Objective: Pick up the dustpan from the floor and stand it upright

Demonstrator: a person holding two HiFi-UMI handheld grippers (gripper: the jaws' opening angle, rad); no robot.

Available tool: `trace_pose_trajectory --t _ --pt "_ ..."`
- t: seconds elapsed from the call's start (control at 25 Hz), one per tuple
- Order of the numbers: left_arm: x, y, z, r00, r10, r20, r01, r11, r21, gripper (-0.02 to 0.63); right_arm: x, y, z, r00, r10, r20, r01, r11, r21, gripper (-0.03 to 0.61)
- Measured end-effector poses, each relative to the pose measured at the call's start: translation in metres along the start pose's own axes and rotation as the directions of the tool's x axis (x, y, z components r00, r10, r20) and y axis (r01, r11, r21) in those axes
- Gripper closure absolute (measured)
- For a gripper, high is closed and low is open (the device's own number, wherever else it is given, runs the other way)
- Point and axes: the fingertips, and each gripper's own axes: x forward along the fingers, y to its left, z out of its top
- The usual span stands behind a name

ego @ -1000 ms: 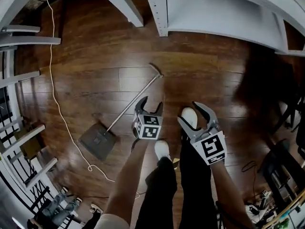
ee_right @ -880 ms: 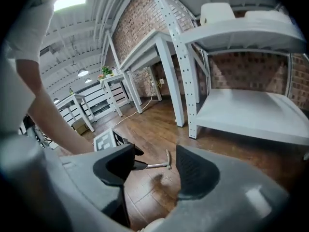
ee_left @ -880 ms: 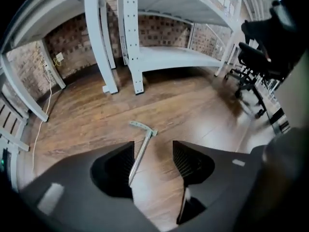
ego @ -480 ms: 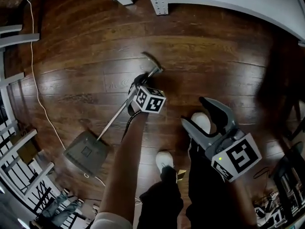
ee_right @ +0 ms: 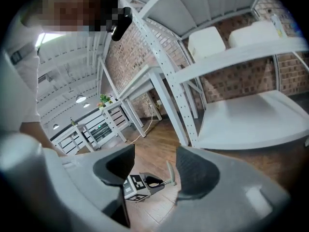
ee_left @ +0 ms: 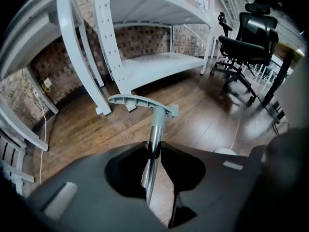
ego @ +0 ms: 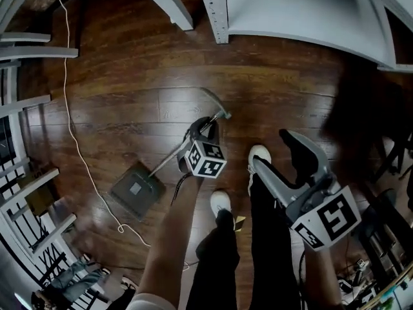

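The dustpan lies on the wood floor, its dark pan (ego: 135,189) at the left and its metal pole (ego: 166,162) running up-right to a grey handle (ego: 216,102). My left gripper (ego: 205,126) points steeply down and its jaws are closing on the pole just below the handle. In the left gripper view the pole (ee_left: 155,134) is pinched between the left gripper's (ee_left: 153,151) dark jaws, with the handle (ee_left: 137,102) beyond. My right gripper (ego: 277,154) hangs raised at the right, jaws apart and empty. The right gripper view has that gripper (ee_right: 154,166) looking down on the left gripper's marker cube (ee_right: 136,187).
A white metal rack (ego: 290,18) spans the far side. White railings (ego: 26,50) and a white cable (ego: 71,128) line the left. The person's shoes (ego: 221,202) stand just behind the pole. A black office chair (ee_left: 246,28) is off to the right.
My left gripper went from near the feet out to the pole below the handle and closed on it. The right gripper rose and looms larger in the head view.
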Motion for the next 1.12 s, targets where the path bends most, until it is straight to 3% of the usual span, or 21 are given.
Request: trace_pose_trajectory --t 0.12,0.24,0.44,0.6,0.72,0.8,0.96,1.04,1.12 --pt "-0.091 -0.006 0.044 0.995 -0.021 0.1 0.022 1.0 -0.008 0.514 -0.033 0.06 0.04 1.0 0.017 -0.007 -0.017 0.999 -0.031 0.322" --pt "-0.165 -0.003 0.091 0.977 -0.008 0.211 0.007 1.0 0.004 0.52 -0.063 0.099 0.087 1.0 0.016 0.019 -0.014 0.993 -0.121 0.322" --pt "-0.279 0.018 0.131 0.943 0.067 0.327 -0.038 0.995 -0.094 0.52 -0.098 0.149 0.162 0.996 0.037 0.086 -0.021 0.983 -0.182 0.322" --pt "-0.345 0.022 0.111 0.935 0.147 0.323 -0.091 0.979 -0.18 0.52 -0.123 0.176 0.196 0.992 0.017 0.121 0.014 0.967 -0.255 0.322" --pt "-0.373 0.026 0.082 0.932 0.221 0.288 -0.152 0.958 -0.242 0.52 -0.139 0.188 0.215 0.99 0.015 0.142 0.014 0.98 -0.2 0.322" --pt "-0.391 0.037 0.058 0.924 0.294 0.243 -0.214 0.927 -0.308 0.517 -0.15 0.197 0.227 0.985 0.013 0.174 0.011 0.991 -0.136 0.322" --pt "-0.426 0.051 0.001 0.903 0.407 0.135 -0.29 0.813 -0.505 0.517 -0.171 0.221 0.236 0.981 0.007 0.193 0.01 0.996 -0.087 0.322" --pt "-0.435 0.051 -0.014 0.906 0.406 0.123 -0.284 0.795 -0.536 0.514 -0.178 0.235 0.236 0.981 0.009 0.195 0.007 0.997 -0.081 0.322" --pt "-0.443 0.051 -0.023 0.911 0.391 0.132 -0.263 0.797 -0.543 0.475 -0.186 0.251 0.236 0.981 0.009 0.196 0.008 0.997 -0.083 0.322"
